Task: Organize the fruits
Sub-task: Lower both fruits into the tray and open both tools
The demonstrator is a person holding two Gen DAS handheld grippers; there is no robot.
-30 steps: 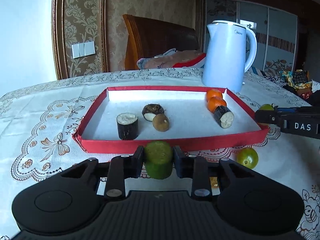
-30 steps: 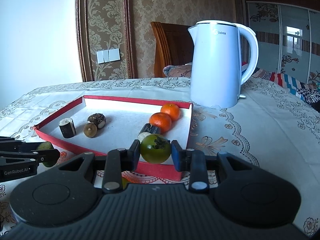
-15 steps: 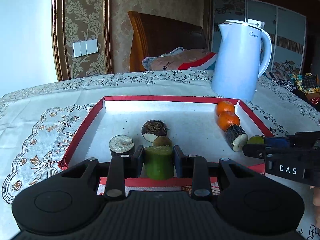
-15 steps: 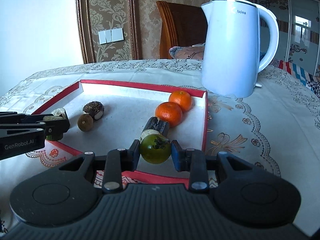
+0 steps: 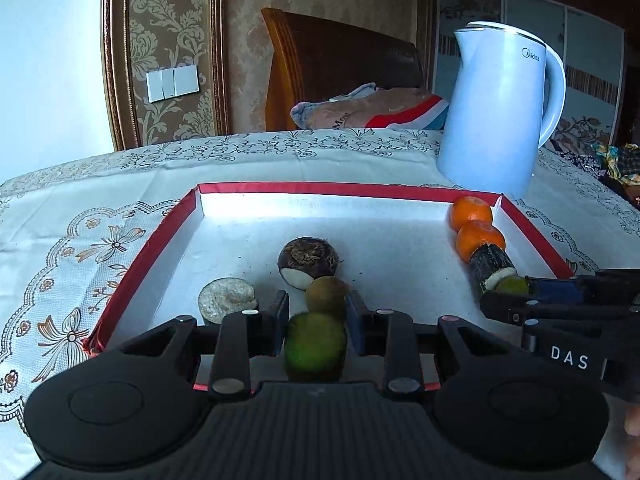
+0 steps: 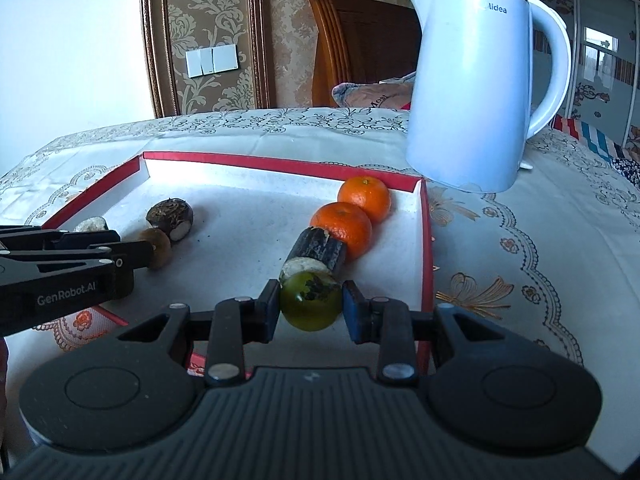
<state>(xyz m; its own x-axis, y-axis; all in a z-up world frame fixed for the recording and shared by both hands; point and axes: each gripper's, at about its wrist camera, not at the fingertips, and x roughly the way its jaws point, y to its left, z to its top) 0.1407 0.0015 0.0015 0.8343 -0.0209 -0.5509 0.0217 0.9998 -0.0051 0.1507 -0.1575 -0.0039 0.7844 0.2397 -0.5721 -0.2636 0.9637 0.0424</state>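
Note:
A red tray (image 5: pixel 152 240) with a white floor lies on the table. My left gripper (image 5: pixel 317 322) stands just inside its near edge with a green cylindrical fruit piece (image 5: pixel 315 346) between the pads; a gap shows on each side. A brown kiwi (image 5: pixel 326 293), a dark round fruit (image 5: pixel 308 260) and a dark cane piece (image 5: pixel 227 300) lie just beyond. My right gripper (image 6: pixel 311 307) is shut on a round green fruit (image 6: pixel 311 300), right behind a second cane piece (image 6: pixel 316 254) and two oranges (image 6: pixel 344 228) at the tray's right side.
A white electric kettle (image 6: pixel 476 92) stands beyond the tray's far right corner. A wooden chair (image 5: pixel 336 68) with a cushion is behind the table. The lace tablecloth (image 6: pixel 520 248) spreads right of the tray.
Both grippers have moved forward over the tray's near edge and lower. The left jaws have widened around the green piece. The right gripper's green fruit has come up against the cane piece.

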